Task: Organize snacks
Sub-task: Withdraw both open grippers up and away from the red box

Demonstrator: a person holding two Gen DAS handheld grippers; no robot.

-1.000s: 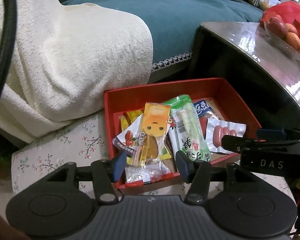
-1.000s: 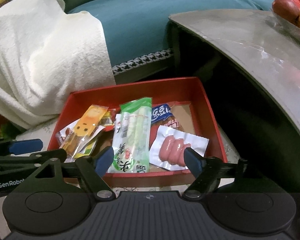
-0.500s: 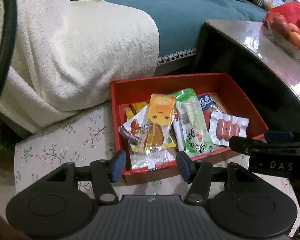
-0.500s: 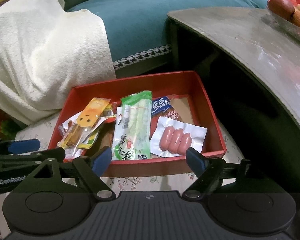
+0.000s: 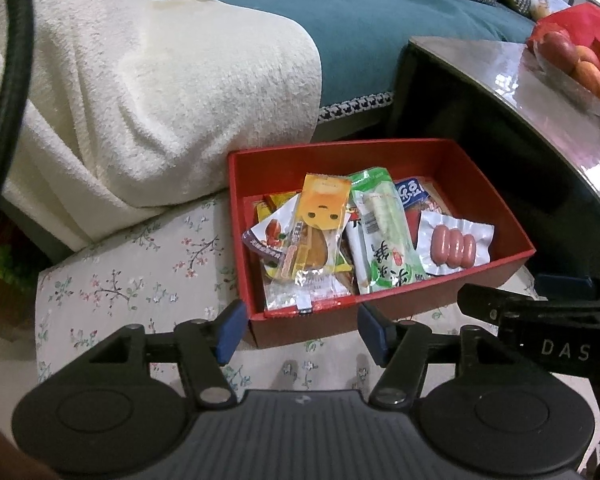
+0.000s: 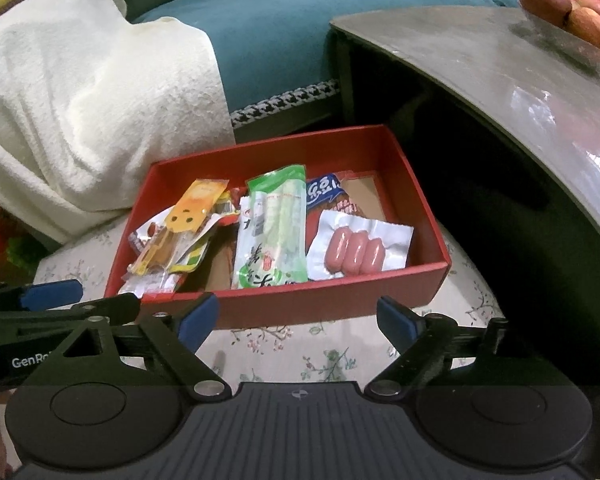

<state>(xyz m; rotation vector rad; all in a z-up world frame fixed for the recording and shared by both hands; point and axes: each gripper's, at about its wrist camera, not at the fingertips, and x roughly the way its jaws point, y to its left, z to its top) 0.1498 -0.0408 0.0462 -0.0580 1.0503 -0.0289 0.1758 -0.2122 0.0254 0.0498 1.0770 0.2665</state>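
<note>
A red box sits on a floral-cloth stool and holds several snack packets: an orange packet, a green packet, a sausage pack and a blue one. My left gripper is open and empty, just in front of the box's near wall. In the right wrist view the red box holds the same green packet and sausage pack. My right gripper is open and empty, in front of the box.
A white blanket drapes over a teal sofa behind the stool. A dark glossy table with a bowl of fruit stands close on the right. The right gripper's body shows at the left wrist view's right edge.
Both grippers have drawn back from the box, toward me; the box now sits farther away in both views. Both stay open and empty. The snacks have not moved.
</note>
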